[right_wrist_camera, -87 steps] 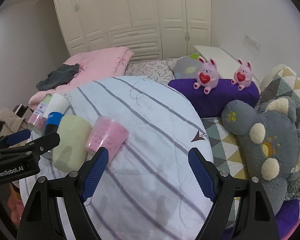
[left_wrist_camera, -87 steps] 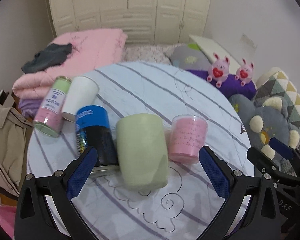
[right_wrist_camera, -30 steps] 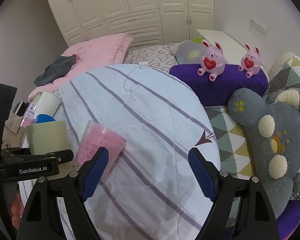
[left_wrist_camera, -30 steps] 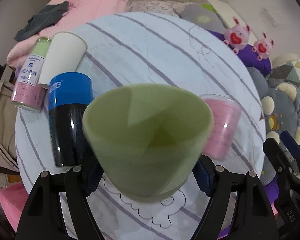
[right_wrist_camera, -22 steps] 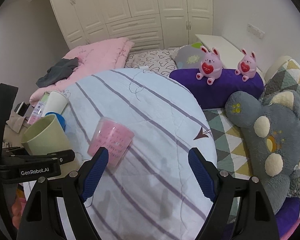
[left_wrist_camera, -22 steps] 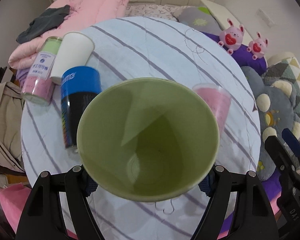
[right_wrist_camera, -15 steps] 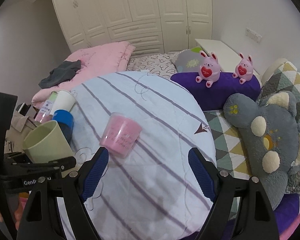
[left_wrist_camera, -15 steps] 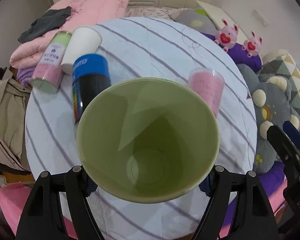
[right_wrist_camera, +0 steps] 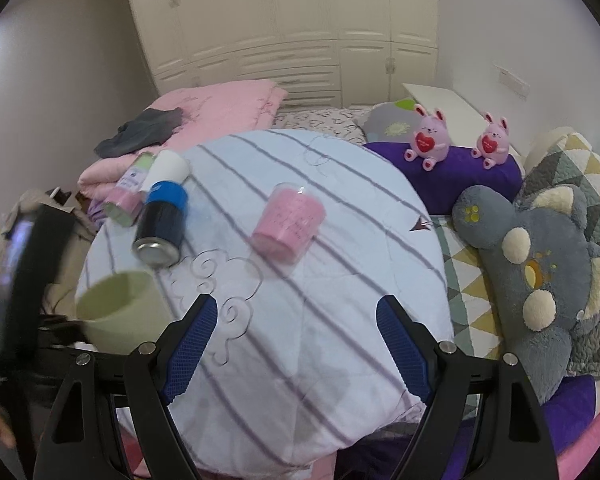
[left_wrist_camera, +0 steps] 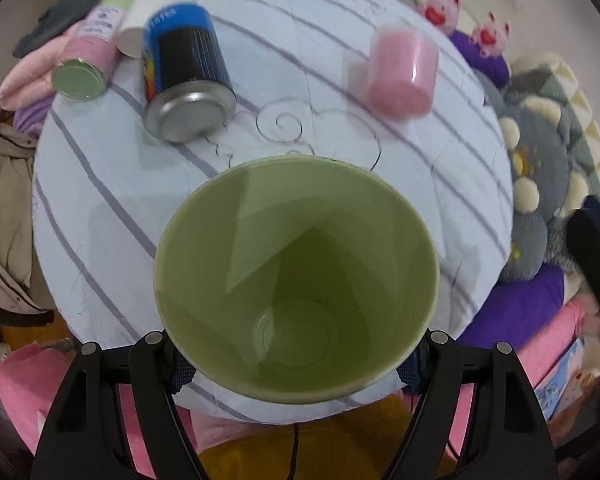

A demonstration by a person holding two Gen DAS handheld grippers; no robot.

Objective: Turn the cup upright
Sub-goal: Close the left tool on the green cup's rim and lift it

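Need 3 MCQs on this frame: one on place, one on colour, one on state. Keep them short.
1. Where does the blue-and-black can lie?
A) beside the white cup
B) against the purple cushion
C) inside the green cup

2. What colour is the cup in the left tongs?
A) pink
B) green
C) white

3. How are the right tongs?
A) shut on the pink cup
B) shut on nothing
C) open, holding nothing

Key: 1 A, the can touches the white cup at the table's far left. 2 B, the green cup sits mouth-up between the fingers. 3 C, the fingers stand wide apart; the pink cup lies beyond them.
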